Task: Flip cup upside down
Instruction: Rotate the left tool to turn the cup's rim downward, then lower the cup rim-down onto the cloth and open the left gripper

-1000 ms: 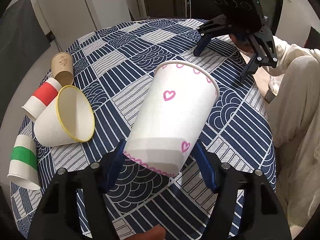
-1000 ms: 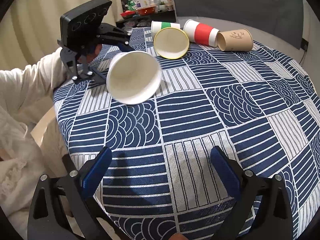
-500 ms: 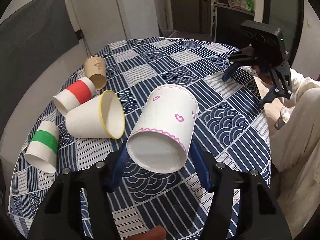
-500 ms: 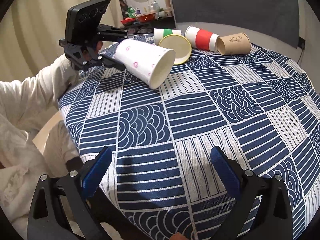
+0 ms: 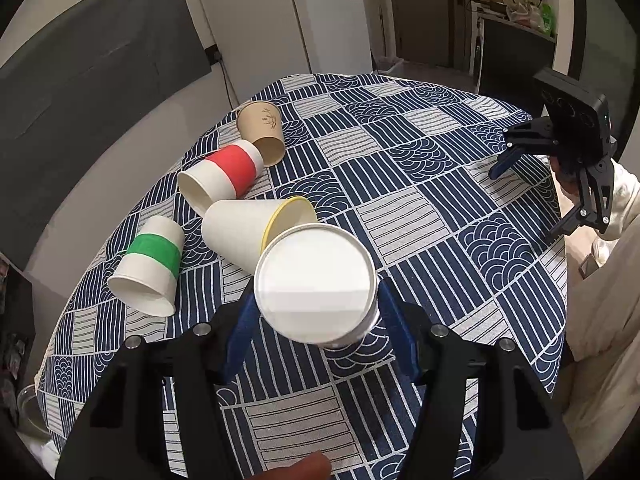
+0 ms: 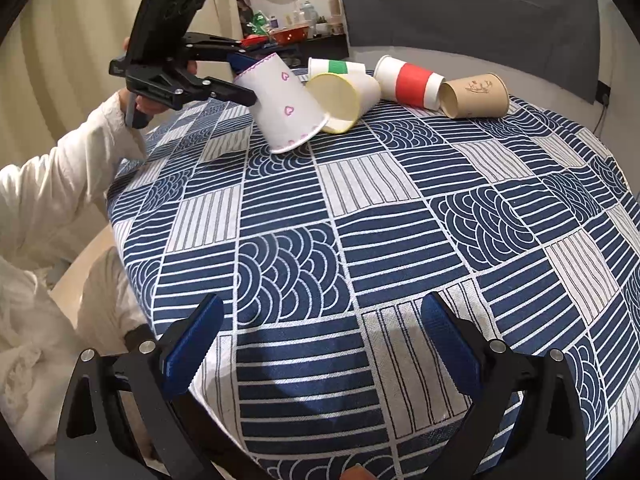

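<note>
Four other paper cups lie on their sides on the counter [image 6: 400, 208] just past the held one: yellow-rimmed cup [image 5: 248, 232], green-band cup [image 5: 150, 264], red-band cup [image 5: 224, 176], brown cup [image 5: 262, 130]. The yellow-rimmed cup sits right behind the heart cup [image 6: 286, 104]; in the right wrist view their rims look touching or nearly so, can't tell which. The counter cloth is a blue-and-white patchwork print.

Writing: the brown cup has a small dark drawing or logo, too small to read. The heart cup carries pink hearts and a purple scallop line near its base. No legible text.

Left hand-held gripper [image 5: 316, 320] is clamped on the heart cup near its base, blue pads on both sides. The cup is tilted mouth-down, lower rim on or just above the cloth, flat bottom facing the left wrist camera.

Right hand-held gripper [image 6: 316, 340] has fingers spread wide, holding nothing, over the near counter edge.

Versus 0.5 s ago: the cup has rotated from lying near-horizontal with mouth sideways to mouth-down. The right one is unchanged.
</note>
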The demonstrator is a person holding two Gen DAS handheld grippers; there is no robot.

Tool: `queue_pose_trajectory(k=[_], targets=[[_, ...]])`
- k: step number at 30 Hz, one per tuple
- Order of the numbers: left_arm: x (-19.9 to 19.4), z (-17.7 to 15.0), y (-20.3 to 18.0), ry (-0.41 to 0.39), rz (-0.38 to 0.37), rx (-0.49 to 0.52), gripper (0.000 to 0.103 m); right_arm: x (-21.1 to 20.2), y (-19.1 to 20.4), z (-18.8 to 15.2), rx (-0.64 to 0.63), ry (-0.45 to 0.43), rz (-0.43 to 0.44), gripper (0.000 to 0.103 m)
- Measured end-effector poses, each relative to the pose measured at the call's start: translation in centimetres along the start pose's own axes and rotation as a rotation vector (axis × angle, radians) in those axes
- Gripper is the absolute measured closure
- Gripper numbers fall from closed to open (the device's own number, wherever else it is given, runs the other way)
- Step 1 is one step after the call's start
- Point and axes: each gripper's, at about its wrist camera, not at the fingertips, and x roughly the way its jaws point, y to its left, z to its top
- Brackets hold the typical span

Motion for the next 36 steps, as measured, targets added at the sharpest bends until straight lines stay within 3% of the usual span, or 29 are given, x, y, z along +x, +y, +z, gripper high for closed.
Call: queue_pose_trajectory(k=[1,2,4,7,11,15,20,26,31,34,36], targets=[[0.0,0.0,0.0,-0.001,0.014,-0.003,0.042,0.1,-0.1,0.1,0.006,-0.003,-0.001,0.008],[0.0,0.1,0.1,0.000,0.027,-0.012,0.028,0.2,-0.2,0.2,0.011,-0.006,-0.003,0.008],[0.0,0.0,0.4,-0.003,0.031,-0.038,0.011,0.3,-0.4,0.3,0.019,-0.012,-0.010,0.008],[-0.7,-0.6,0.0,-0.025,0.043,-0.063,0.006,0.5,-0.3,0.6,0.025,-0.023,-0.025,0.008],[-1.8,-1.8,-1.2,-0.050,0.132,-0.100,0.006,0.9,0.1,1.0,0.017,-0.031,-0.052,0.008],[-2.8,-3.0,-2.7,-0.062,0.234,-0.207,0.006,1.4,0.9,1.6,0.006,-0.036,-0.081,0.008],[-3.3,-4.7,-4.2,-0.069,0.273,-0.373,0.006,1.8,2.2,2.5,-0.006,-0.038,-0.140,0.008],[-3.1,-6.4,-6.7,-0.071,0.395,-0.528,0.006,1.6,3.2,2.4,0.013,-0.107,-0.243,0.008],[-2.9,-7.1,-7.8,-0.118,0.387,-0.628,0.006,1.9,3.3,2.3,0.051,-0.122,-0.253,0.008],[-2.6,-7.0,-8.3,-0.136,0.456,-0.623,0.006,2.2,3.5,2.2,0.070,-0.117,-0.277,0.008],[-2.1,-7.0,-8.3,-0.141,0.454,-0.625,0.006,2.4,3.6,2.1,0.077,-0.096,-0.280,0.008]])
